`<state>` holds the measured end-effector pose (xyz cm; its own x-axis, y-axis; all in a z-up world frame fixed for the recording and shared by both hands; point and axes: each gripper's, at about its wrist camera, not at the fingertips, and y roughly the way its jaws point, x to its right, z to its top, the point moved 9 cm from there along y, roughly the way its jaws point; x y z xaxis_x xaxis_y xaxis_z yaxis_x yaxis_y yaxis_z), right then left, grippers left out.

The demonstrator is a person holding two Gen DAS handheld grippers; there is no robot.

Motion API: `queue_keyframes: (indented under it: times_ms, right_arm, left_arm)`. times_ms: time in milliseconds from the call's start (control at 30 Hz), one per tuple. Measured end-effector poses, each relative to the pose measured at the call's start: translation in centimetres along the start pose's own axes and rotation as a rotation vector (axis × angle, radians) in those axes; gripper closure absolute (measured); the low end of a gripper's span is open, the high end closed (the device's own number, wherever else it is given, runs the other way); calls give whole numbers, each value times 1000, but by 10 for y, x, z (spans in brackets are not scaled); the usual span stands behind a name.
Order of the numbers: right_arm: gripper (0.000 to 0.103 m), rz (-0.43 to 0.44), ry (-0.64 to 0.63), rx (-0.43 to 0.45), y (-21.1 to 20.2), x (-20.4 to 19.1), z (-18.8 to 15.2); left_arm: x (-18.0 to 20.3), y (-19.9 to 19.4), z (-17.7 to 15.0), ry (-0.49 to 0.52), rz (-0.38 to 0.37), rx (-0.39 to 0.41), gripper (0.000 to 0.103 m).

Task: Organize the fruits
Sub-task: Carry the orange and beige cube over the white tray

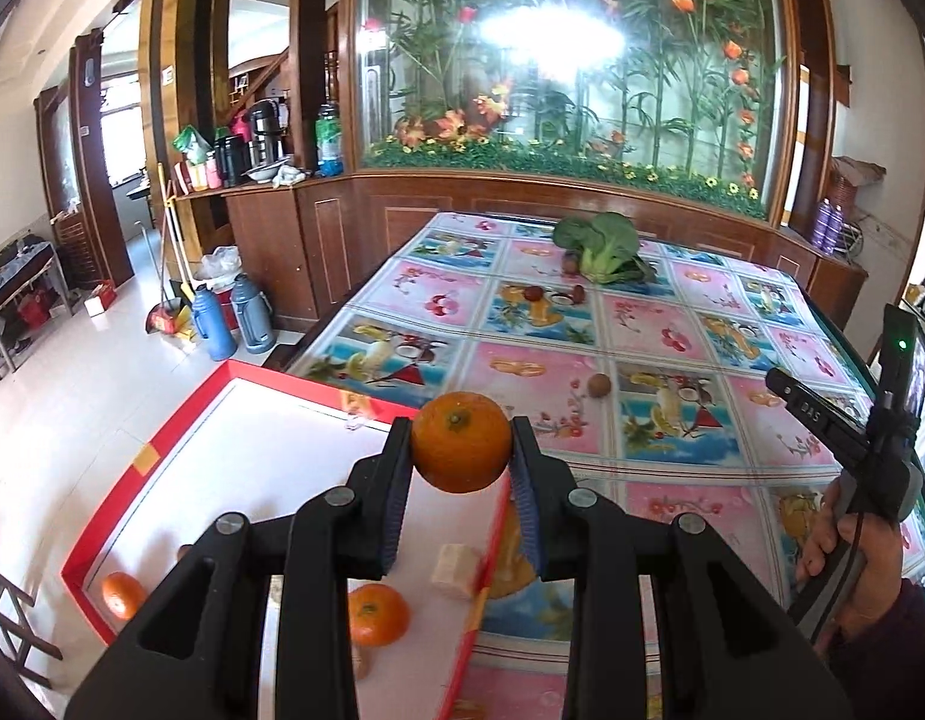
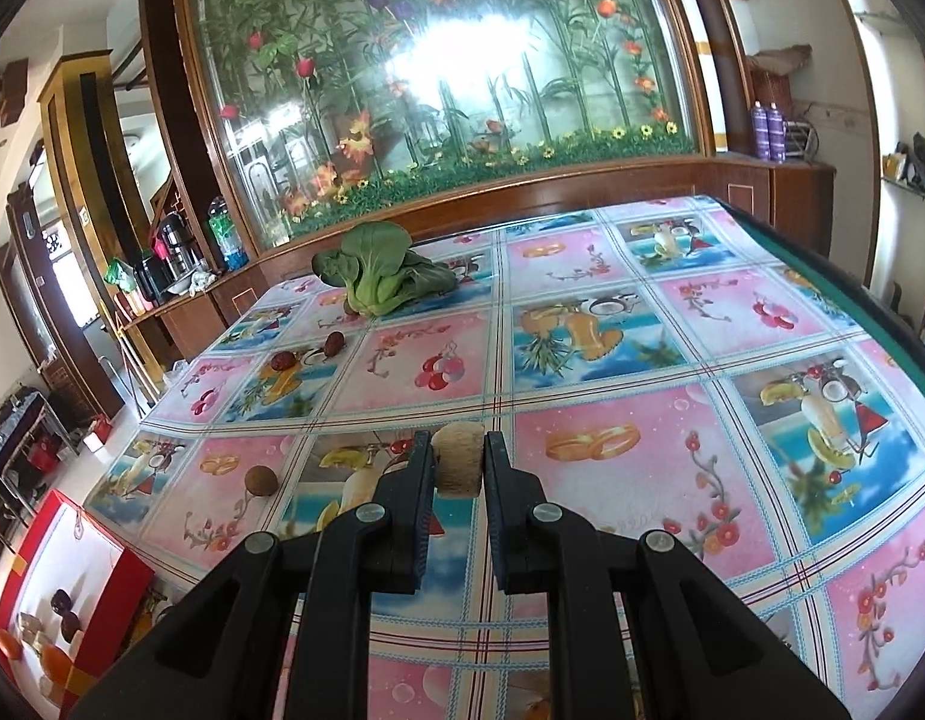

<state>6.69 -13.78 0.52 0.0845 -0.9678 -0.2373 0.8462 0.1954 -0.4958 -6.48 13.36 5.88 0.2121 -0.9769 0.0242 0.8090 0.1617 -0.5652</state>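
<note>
Left wrist view: close behind own fingers, looking down over red box (image 1: 162, 450) at frame's lower left, table (image 1: 672, 420) beyond. Right wrist view: low over table (image 2: 642, 396), facing glass flower panel (image 2: 438, 78). Both share bok choy (image 1: 603, 246) (image 2: 378, 279), tablecloth, panel (image 1: 570, 54).

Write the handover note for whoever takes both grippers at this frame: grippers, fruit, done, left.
Left gripper: shut on an orange, held above the red box.
Right gripper: shut on a pale brown piece, over the table.
Done: two oranges and a pale chunk lie in the box.
Left: both held items, a small brown fruit, dark red fruits near the bok choy.
</note>
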Motion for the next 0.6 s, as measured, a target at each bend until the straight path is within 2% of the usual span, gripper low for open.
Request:
queue_keyframes:
  times_ms: [600]
  right_arm:
    - [89,-12,-5,74,-18,-7,3]
  left_arm:
    - [-50,-9,-6,-69,44,20,69]
